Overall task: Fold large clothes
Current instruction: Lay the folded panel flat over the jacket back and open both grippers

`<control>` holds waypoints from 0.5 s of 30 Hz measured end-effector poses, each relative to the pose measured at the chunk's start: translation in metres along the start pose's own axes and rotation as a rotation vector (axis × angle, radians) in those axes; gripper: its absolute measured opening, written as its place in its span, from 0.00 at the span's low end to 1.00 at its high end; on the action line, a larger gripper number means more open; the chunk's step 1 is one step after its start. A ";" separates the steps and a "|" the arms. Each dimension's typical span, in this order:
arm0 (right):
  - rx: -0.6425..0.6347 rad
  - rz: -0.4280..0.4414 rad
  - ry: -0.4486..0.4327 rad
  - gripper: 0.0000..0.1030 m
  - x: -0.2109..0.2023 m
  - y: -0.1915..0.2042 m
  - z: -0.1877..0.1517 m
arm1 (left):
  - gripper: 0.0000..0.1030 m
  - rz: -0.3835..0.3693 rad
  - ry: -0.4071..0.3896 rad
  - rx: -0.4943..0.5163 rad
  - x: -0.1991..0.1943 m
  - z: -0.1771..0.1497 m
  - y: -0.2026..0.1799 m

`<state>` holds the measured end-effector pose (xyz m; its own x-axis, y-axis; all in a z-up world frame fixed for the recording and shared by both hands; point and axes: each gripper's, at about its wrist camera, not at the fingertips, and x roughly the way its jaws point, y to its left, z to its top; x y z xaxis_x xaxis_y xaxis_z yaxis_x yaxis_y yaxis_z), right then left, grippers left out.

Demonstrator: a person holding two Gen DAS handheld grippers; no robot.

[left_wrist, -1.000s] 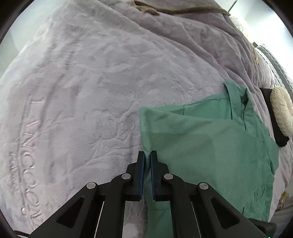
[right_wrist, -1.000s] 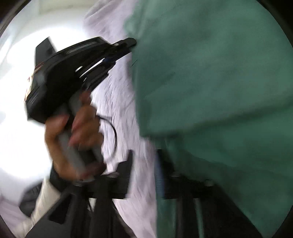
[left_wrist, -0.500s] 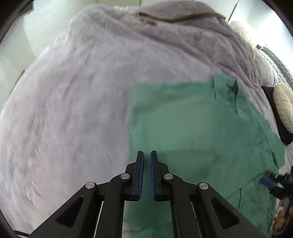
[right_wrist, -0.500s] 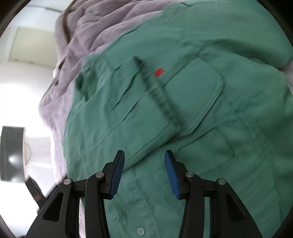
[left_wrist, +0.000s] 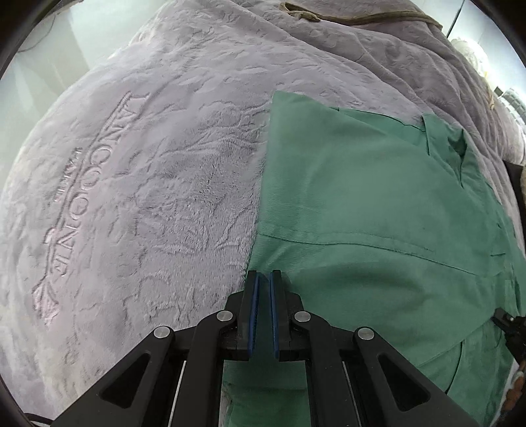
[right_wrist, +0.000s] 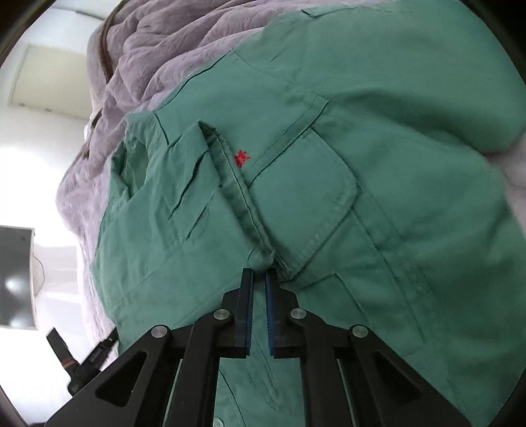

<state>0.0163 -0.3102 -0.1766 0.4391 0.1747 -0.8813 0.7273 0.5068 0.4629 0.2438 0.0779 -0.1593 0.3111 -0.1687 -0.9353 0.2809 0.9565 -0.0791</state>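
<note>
A large green shirt point(left_wrist: 361, 203) lies spread on a lilac plush blanket point(left_wrist: 148, 184). My left gripper point(left_wrist: 264, 279) is shut on the shirt's left edge, and green cloth shows between its blue pads. In the right wrist view the shirt front point(right_wrist: 328, 197) shows a chest pocket and a small red emblem point(right_wrist: 241, 158). My right gripper point(right_wrist: 259, 276) has its jaws closing tight on a raised ridge of the button placket point(right_wrist: 243, 210), which lifts up into the tips. Part of the right gripper's body point(left_wrist: 509, 325) shows at the right edge of the left wrist view.
The blanket has embossed lettering point(left_wrist: 85, 197) and a brown trim point(left_wrist: 355, 16) at the far end. A dark object point(left_wrist: 517, 184) lies at the bed's right edge. In the right wrist view, a dark screen point(right_wrist: 16, 276) stands by a white wall.
The right gripper swung from beside the left hand to over the shirt front, and its open jaws shut on the placket ridge. The left gripper shifted along the bed, still clamped on the shirt edge.
</note>
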 end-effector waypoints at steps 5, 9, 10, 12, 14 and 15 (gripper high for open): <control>-0.060 0.018 0.054 0.09 -0.027 -0.012 -0.009 | 0.08 0.010 0.023 0.009 -0.021 -0.005 -0.015; -0.054 0.009 0.092 0.10 -0.040 -0.025 -0.019 | 0.08 -0.012 0.045 0.018 -0.040 -0.019 -0.030; -0.052 0.009 0.100 0.15 -0.042 -0.028 -0.022 | 0.08 -0.020 0.053 0.023 -0.043 -0.024 -0.036; -0.049 0.007 0.115 0.30 -0.047 -0.032 -0.028 | 0.08 -0.022 0.068 0.044 -0.047 -0.035 -0.046; -0.053 0.004 0.119 0.44 -0.051 -0.035 -0.034 | 0.08 -0.018 0.086 0.067 -0.048 -0.048 -0.062; -0.060 0.003 0.123 0.44 -0.053 -0.036 -0.036 | 0.08 -0.016 0.096 0.076 -0.048 -0.054 -0.069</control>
<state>-0.0521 -0.3071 -0.1502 0.3706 0.2773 -0.8864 0.6913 0.5550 0.4626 0.1603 0.0330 -0.1281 0.2183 -0.1570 -0.9632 0.3540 0.9325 -0.0718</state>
